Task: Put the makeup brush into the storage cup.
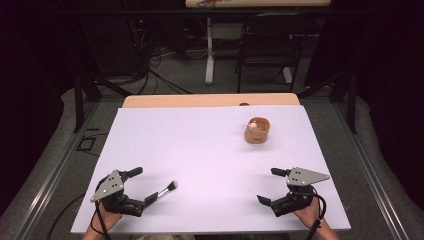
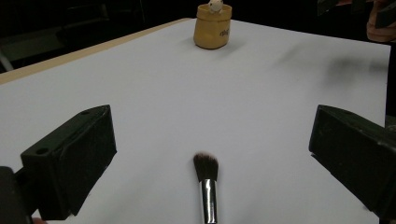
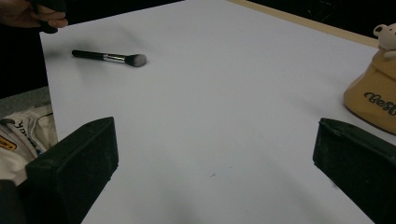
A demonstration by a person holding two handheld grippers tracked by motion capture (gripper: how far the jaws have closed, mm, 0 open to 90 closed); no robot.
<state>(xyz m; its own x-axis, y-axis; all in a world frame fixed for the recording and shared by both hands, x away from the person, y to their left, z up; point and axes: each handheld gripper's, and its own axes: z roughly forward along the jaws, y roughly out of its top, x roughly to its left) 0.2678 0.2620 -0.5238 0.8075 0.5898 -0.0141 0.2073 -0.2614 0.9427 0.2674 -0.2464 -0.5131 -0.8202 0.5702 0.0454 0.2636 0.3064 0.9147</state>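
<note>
The makeup brush [image 1: 164, 190] lies on the bench [image 1: 200, 150] at six o'clock, between the wide-open, empty left gripper [image 1: 140, 187] jaws. Close squarely across its handle; right gripper [image 1: 272, 185] idles open, empty.

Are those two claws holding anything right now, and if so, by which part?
Nothing is held. Both the left gripper and the right gripper stand open. The brush lies on the table between the left one's jaws, untouched.
</note>
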